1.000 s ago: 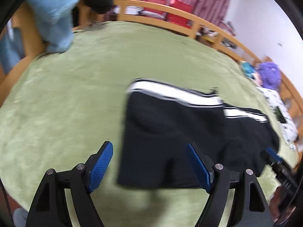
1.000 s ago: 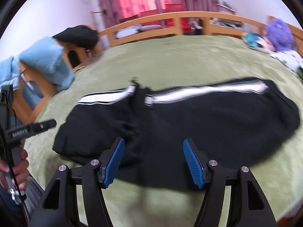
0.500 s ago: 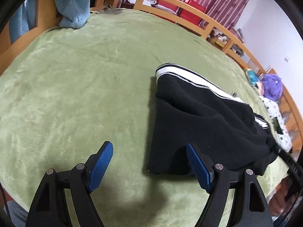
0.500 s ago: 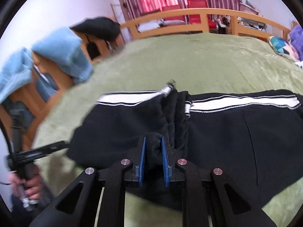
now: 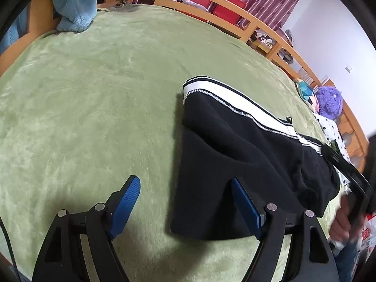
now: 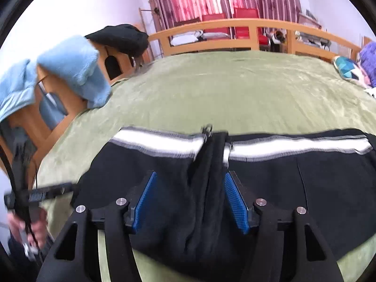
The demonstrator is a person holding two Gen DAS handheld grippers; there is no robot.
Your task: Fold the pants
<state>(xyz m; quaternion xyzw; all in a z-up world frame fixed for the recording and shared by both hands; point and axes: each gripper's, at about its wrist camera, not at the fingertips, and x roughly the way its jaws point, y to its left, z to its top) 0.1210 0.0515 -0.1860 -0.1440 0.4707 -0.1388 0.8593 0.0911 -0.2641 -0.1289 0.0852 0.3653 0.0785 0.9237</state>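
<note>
Black pants (image 5: 237, 164) with a white side stripe lie folded on the green blanket (image 5: 94, 98). In the left wrist view my left gripper (image 5: 185, 208) is open and empty over the pants' near left corner; its right finger sits over the black cloth. In the right wrist view the pants (image 6: 305, 183) stretch across, with a bunched fold (image 6: 211, 176) in the middle. My right gripper (image 6: 189, 202) is open, jaws on either side of that fold. The right gripper's handle (image 5: 345, 174) shows at the far right of the left wrist view.
A wooden bed rail (image 6: 235, 35) runs around the far side. A light blue towel (image 6: 77, 68) and a dark garment (image 6: 119, 37) hang on a wooden frame at the left. A purple plush toy (image 5: 329, 98) and a patterned cushion (image 5: 305, 91) lie at the right edge.
My right gripper was open a second ago, shut on the bunched fold half a second ago, and has now opened and let go. My left gripper stayed open and shifted slightly.
</note>
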